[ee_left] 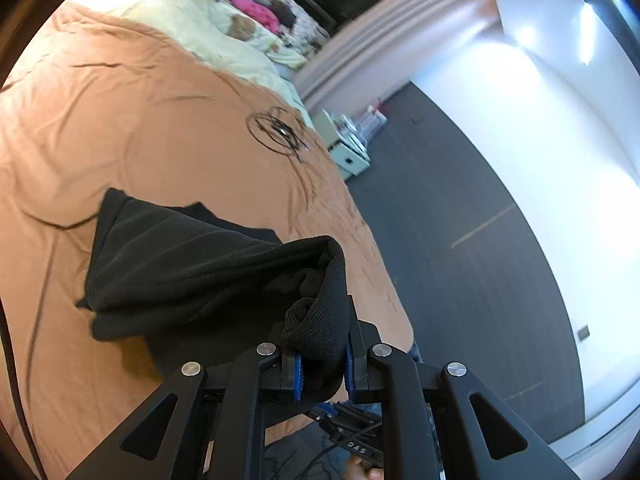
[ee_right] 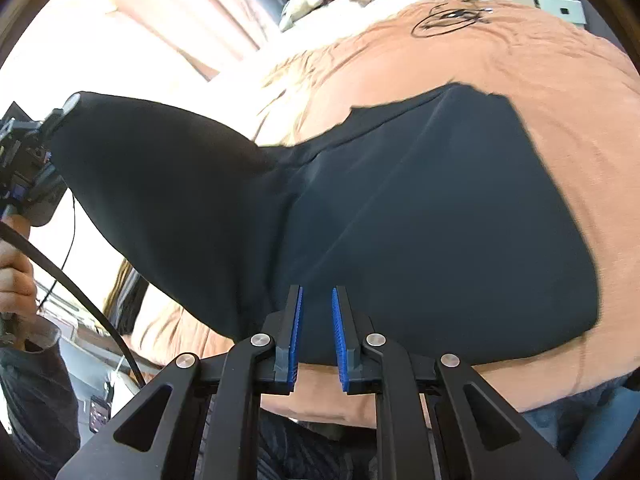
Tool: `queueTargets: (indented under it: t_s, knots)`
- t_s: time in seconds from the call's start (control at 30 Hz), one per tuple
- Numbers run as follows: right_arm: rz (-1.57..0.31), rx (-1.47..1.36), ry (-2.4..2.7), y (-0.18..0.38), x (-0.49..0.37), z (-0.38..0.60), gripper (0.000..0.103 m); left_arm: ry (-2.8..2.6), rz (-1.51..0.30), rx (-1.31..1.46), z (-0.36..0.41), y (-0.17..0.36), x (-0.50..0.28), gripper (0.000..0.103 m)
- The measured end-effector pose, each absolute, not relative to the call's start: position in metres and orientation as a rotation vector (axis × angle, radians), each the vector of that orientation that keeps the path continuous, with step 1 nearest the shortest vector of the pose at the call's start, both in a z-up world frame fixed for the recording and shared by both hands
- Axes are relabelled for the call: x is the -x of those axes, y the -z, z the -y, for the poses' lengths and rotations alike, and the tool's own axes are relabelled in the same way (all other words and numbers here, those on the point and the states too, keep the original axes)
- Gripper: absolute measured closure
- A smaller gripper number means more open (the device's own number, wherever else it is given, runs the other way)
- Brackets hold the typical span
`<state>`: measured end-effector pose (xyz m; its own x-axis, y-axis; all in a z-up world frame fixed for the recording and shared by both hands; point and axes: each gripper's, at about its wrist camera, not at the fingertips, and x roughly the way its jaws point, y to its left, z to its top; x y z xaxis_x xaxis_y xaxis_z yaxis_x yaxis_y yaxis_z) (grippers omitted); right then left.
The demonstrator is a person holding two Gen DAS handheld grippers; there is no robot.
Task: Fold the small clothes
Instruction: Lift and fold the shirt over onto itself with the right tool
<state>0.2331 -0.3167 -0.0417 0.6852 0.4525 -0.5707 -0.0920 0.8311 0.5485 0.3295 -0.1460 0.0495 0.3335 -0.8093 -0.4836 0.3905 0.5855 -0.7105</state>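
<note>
A black garment (ee_left: 180,264) lies partly on the orange bed cover (ee_left: 140,128). My left gripper (ee_left: 318,320) is shut on its ribbed hem, which bunches between the blue pads and is lifted off the bed. In the right wrist view the same garment (ee_right: 440,220) spreads flat at the right and rises in a taut flap toward the left gripper (ee_right: 56,124) at the left edge. My right gripper (ee_right: 317,292) hovers over the garment's near edge. Its blue pads stand a little apart with no cloth pinched between them.
The orange cover (ee_right: 560,80) bears a black scribbled mark (ee_right: 448,20). A cream blanket and a pile of clothes (ee_left: 256,10) lie at the far end of the bed. A small white cabinet (ee_left: 348,152) stands on the dark floor (ee_left: 460,240). A hand (ee_right: 16,280) and a cable are at the left.
</note>
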Motion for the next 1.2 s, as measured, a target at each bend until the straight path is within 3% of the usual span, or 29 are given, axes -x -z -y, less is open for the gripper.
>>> queueTargets:
  t_s: [0.07,0.1,0.63,0.73,0.8,0.83,1.2]
  knots:
    - [-0.741,-0.521,-0.312,0.044,-0.217,0.330,0.042,0.854,-0.943,0.506,0.162,-0.048,-0.330,0.088]
    - [-0.722,-0.523,-0.300,0.044,-0.212,0.336,0.036,0.868,-0.952,0.493,0.173,-0.047,-0.330,0.088]
    - [-0.751,-0.592,-0.186,0.058,-0.173,0.399,0.036,0.998,-1.173,0.292,0.321,0.019,-0.319,0.085]
    - [-0.765,-0.597,-0.168,0.057,-0.164,0.409,0.036,1.017,-1.206,0.266,0.339,0.032,-0.316,0.070]
    - [-0.768,-0.602,-0.162,0.053,-0.159,0.411,0.036,1.033,-1.229,0.249,0.345,0.039,-0.315,0.039]
    - [-0.767,-0.600,-0.164,0.050,-0.158,0.412,0.036,1.034,-1.227,0.250,0.343,0.040,-0.315,0.035]
    - [-0.800,-0.479,-0.200,0.043,-0.189,0.402,0.036,0.833,-1.230,0.261,0.258,0.061,-0.332,0.032]
